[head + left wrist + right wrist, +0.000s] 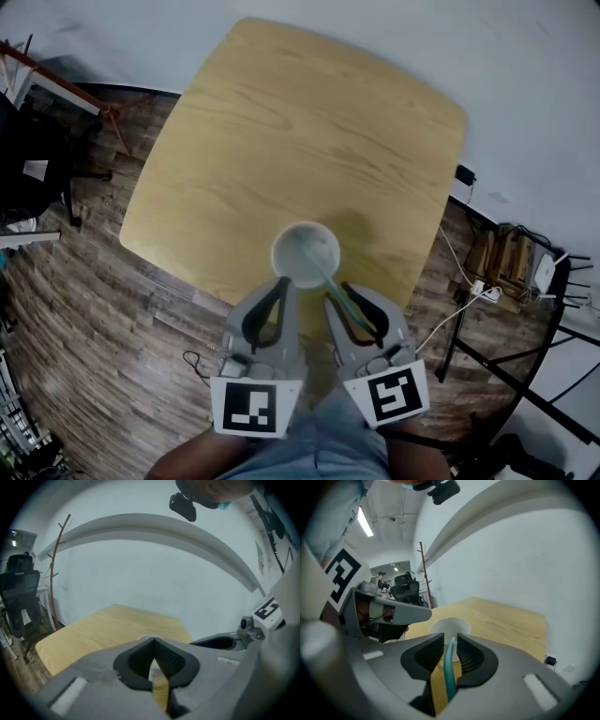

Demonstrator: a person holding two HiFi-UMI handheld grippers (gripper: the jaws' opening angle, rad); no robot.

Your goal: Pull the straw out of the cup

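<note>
A white cup (pixel 305 253) stands near the front edge of the light wooden table (pixel 309 122). A teal straw (pixel 328 279) leans out of it toward me. My right gripper (pixel 337 292) is just in front of the cup, and the straw (pixel 450 667) runs between its jaws with a narrow gap on its left side. In the right gripper view the cup (pixel 450 626) sits right behind the right gripper (pixel 450 637). My left gripper (pixel 284 281) rests beside it at the cup's near rim, shut with nothing held. In its own view the left gripper (pixel 153 640) shows tips that meet.
The table (pixel 108 625) stands against a white wall. Wood flooring (pixel 84 309) lies around it. A black office chair (pixel 28 159) and a wooden rack (pixel 66 80) are at the left. Cables and a power strip (pixel 478 291) lie at the right, by dark furniture.
</note>
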